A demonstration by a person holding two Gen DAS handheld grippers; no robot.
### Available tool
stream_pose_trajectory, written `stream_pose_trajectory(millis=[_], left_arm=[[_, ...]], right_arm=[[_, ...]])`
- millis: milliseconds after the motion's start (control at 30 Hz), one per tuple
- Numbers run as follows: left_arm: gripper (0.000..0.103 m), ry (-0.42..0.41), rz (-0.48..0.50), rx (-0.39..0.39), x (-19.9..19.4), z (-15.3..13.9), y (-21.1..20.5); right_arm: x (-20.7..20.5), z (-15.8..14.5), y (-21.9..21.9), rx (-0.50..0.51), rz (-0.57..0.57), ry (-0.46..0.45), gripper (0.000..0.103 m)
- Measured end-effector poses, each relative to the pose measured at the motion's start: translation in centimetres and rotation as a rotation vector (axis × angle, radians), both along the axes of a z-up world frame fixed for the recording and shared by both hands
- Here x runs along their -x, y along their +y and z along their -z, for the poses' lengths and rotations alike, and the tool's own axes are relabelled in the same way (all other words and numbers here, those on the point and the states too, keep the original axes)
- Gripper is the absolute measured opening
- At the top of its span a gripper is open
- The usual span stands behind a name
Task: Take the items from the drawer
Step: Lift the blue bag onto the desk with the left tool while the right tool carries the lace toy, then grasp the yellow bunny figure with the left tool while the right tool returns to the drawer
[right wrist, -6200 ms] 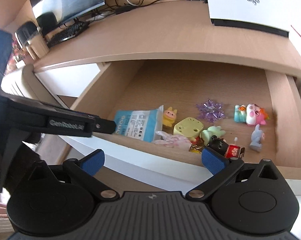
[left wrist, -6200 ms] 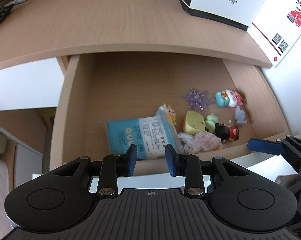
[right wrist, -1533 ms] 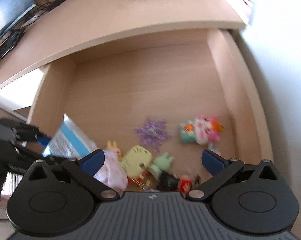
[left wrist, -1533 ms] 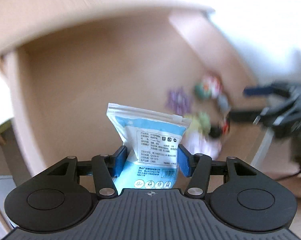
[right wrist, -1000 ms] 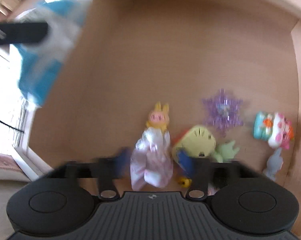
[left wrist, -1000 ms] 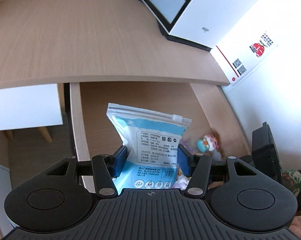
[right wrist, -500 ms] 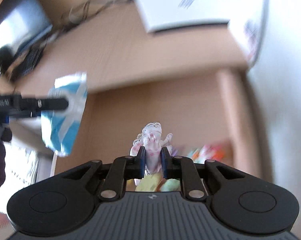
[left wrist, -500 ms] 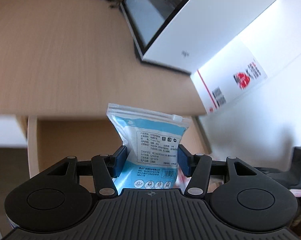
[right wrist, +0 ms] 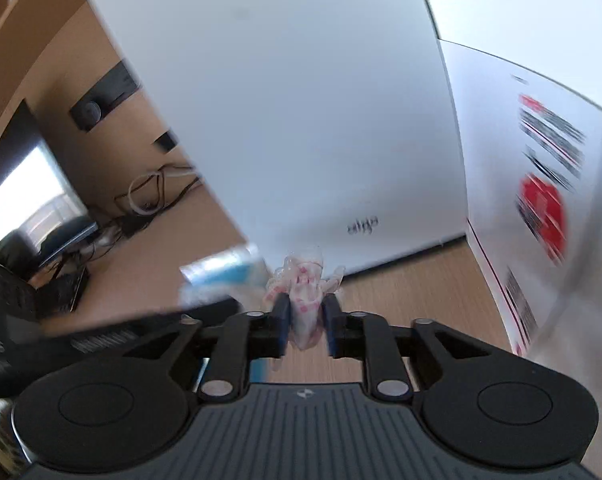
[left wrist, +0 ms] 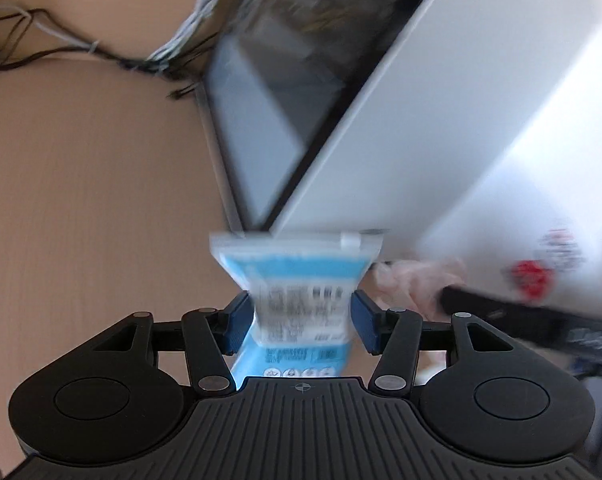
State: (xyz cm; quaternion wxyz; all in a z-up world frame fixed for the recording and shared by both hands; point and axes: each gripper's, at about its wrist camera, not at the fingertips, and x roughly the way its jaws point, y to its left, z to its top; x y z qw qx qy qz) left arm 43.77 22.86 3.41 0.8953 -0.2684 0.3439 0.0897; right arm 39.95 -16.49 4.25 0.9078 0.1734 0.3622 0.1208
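While my left tongs [left wrist: 297, 322] pinch the light, crinkly packet [left wrist: 297, 280] mid-body and my right tongs [right wrist: 305, 326] clench the soft cloth bundle [right wrist: 305, 284], both hang above the bench [left wrist: 81, 200], near its back edge.

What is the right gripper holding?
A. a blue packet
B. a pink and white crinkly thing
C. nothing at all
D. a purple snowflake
B: the right gripper is shut on the pink and white crinkly thing, which sticks up between its fingers; the blue packet is in the left gripper.
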Motion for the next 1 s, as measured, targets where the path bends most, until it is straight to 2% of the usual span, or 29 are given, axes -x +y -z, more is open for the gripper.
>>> stream_pose_trajectory(millis=[67, 167, 267, 333, 433, 500, 533, 600, 667, 733, 900, 1000], left_arm=[[0.058, 0.04, 0.009, -0.035, -0.9, 1.1, 0.2], [0.058, 0.059, -0.008, -0.086, -1.1, 1.9, 0.5], [0.058, -0.007, -0.07, -0.059, 0.9, 1.4, 1.4], [0.058, -0.059, -0.071, -0.039, 2.8, 0.7, 1.6], [0.058, -0.113, 0.03, -0.049, 6.6, 0.0, 0.7], [0.058, -0.092, 0.133, -0.035, 8.7, 0.4, -0.3], [0.058, -0.064, 0.172, -0.024, 9.5, 0.8, -0.8], [0.058, 0.047, 0.236, 0.016, 10.7, 2.6, -2.0], [0.058, 0.205, 0.241, 0.068, 11.1, 5.3, -2.9], [0.058, 0.328, 0.219, 0.103, 11.2, 8.1, -3.7], [0.058, 0.498, 0.107, 0.135, 10.2, 12.6, -3.8], [0.058, 0.555, 0.056, 0.122, 9.2, 14.5, -3.5]], right_arm=[[-1.6, 0.5, 0.8, 0.057, 0.024, 0.007, 0.046], [-1.5, 0.8, 1.1, 0.104, 0.027, -0.013, 0.058], [-0.9, 1.3, 0.4, 0.103, 0.036, -0.004, 0.059], [0.5, 1.4, 0.2, 0.135, 0.035, -0.02, 0.059], [3.4, 1.7, 0.5, 0.209, 0.023, -0.053, 0.064], [5.8, 2.0, 0.7, 0.229, 0.018, -0.063, 0.071], [7.0, 2.2, 0.5, 0.231, 0.014, -0.056, 0.074], [9.4, 3.2, 0.5, 0.246, 0.016, -0.021, 0.075], [11.0, 4.4, 1.2, 0.265, 0.023, 0.032, 0.075], [12.6, 5.7, 1.9, 0.287, 0.029, 0.083, 0.075], [15.7, 7.5, 3.1, 0.316, 0.003, 0.151, 0.075], [16.9, 8.0, 3.4, 0.322, -0.012, 0.161, 0.079]])
